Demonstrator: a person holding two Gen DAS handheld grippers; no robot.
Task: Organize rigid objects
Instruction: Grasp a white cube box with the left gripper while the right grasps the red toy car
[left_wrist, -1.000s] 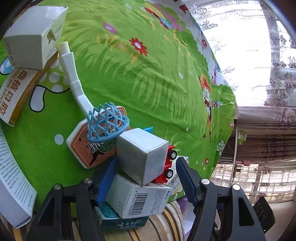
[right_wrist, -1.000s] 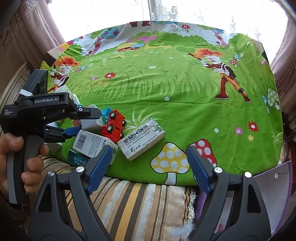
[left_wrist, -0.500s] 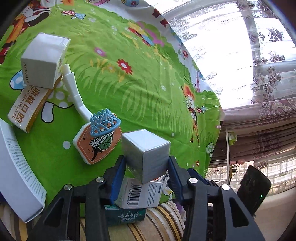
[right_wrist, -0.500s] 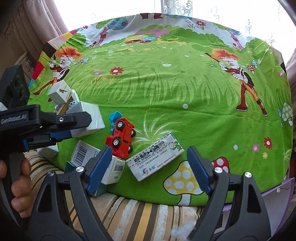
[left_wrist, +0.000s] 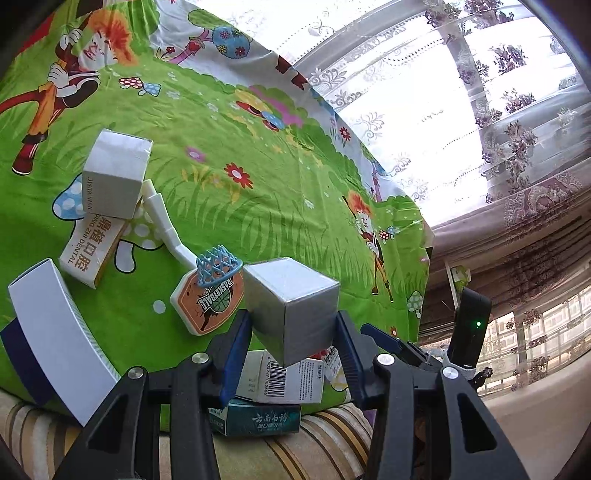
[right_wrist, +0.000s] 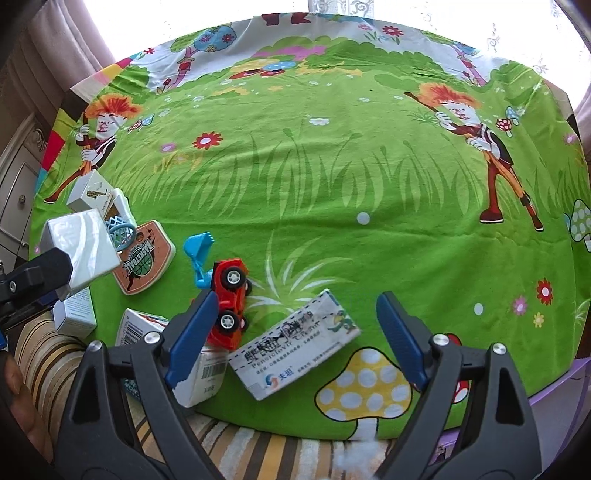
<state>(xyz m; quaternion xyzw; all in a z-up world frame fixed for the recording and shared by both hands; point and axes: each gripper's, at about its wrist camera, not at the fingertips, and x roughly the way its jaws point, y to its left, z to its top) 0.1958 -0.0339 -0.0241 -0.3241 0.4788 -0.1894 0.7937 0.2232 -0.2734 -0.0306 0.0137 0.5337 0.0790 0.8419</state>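
Green cartoon-print cloth (right_wrist: 332, 177) spread over a striped cushion (left_wrist: 321, 443), lace curtains (left_wrist: 480, 92) bright behind. Far left of the left gripper (left_wrist: 291, 354), a long white box (left_wrist: 55, 332) at the cloth's edge; ahead-left, an orange-sided dental box (left_wrist: 92, 251) under a white carton (left_wrist: 114, 173), then a toy basketball hoop (left_wrist: 210, 284) lying flat. Between the blue pads (left_wrist: 236, 354), a silver cube box (left_wrist: 291, 306), pinched on both sides and lifted clear of the barcode box (left_wrist: 284, 376) and teal box (left_wrist: 262, 421) below it. Right gripper (right_wrist: 295, 339) spread wide, nothing gripped, jaws just widened a little: red toy car (right_wrist: 229, 299) with blue scoop (right_wrist: 199, 251) just ahead of its left pad (right_wrist: 192, 339), flat medicine box (right_wrist: 295, 343) lying between the fingers on the cloth.
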